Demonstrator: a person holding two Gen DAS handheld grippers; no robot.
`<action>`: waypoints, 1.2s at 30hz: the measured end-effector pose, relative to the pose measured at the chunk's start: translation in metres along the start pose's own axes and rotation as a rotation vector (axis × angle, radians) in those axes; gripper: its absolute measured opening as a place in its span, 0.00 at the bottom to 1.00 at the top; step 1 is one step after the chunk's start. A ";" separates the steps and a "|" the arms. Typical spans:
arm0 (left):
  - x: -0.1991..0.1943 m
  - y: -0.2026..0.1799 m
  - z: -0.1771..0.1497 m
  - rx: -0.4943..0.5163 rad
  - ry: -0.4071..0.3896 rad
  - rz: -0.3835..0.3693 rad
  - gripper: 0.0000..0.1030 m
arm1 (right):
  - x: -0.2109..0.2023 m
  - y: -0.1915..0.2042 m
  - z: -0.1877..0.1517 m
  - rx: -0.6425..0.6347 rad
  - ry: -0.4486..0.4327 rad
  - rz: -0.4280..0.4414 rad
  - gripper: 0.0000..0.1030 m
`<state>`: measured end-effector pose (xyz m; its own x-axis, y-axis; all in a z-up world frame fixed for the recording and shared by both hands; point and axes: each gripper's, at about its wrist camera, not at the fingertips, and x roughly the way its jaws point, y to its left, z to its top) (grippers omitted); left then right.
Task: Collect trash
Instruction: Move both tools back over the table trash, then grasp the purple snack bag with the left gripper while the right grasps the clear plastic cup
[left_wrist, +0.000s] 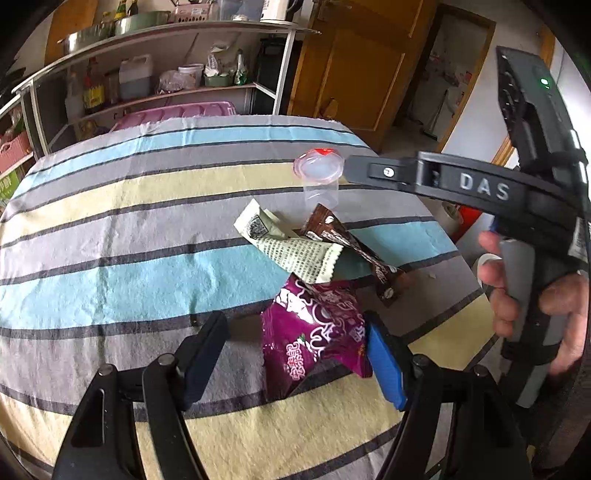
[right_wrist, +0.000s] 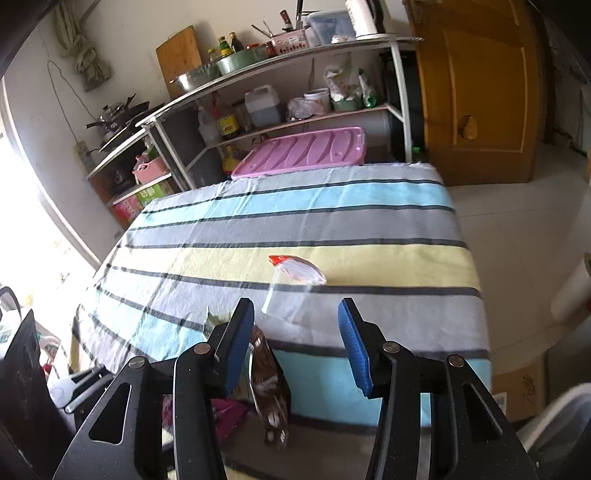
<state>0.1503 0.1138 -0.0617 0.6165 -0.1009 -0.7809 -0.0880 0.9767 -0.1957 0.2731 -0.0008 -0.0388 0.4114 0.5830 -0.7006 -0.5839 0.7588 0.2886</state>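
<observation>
- The left claw (left_wrist: 295, 354) stands wide, its jaws apart with nothing pressed between the pads; it hangs tilted down over the counter covered with a striped cloth of grey, pale blue and pale yellow bands (left_wrist: 122, 229).
- A crumpled purple snack wrapper with white lettering (left_wrist: 314, 328) lies on the cloth between the left claw's jaws, its right edge just beside the blue-padded finger (left_wrist: 386, 365); whether that pad touches it cannot be told.
- Just beyond the purple wrapper, ahead of the left claw, lies a pale green printed wrapper (left_wrist: 291, 251), and a long brown wrapper (left_wrist: 351, 247) lies across it, running towards the claw's right.
- Further ahead stands a clear plastic cup with a clear lid and a red tab (left_wrist: 319, 177), upright on the cloth.
- The right claw (right_wrist: 297, 343) is also wide open and holds nothing; in the left wrist view its dark grey finger (left_wrist: 384, 171) reaches to the cup's rim, and a hand (left_wrist: 535, 295) grips its handle.
- From the right wrist view the clear cup (right_wrist: 291, 288) sits just ahead of the right claw, in line with the gap between its jaws, apart from both pads.
- The brown wrapper (right_wrist: 269, 384) lies below the right claw, close to its left finger.
</observation>
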 end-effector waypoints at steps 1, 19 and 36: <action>0.000 0.000 0.001 0.002 -0.005 0.007 0.73 | 0.004 -0.001 0.002 0.004 0.010 0.005 0.54; -0.001 0.014 0.004 -0.049 -0.014 -0.007 0.47 | 0.043 -0.004 0.015 0.077 0.081 0.005 0.33; -0.006 0.050 0.008 -0.118 -0.036 0.058 0.42 | 0.017 -0.015 -0.002 0.092 0.064 -0.043 0.29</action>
<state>0.1481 0.1649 -0.0623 0.6351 -0.0358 -0.7716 -0.2147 0.9514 -0.2208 0.2875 -0.0027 -0.0557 0.3873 0.5315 -0.7533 -0.4983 0.8081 0.3140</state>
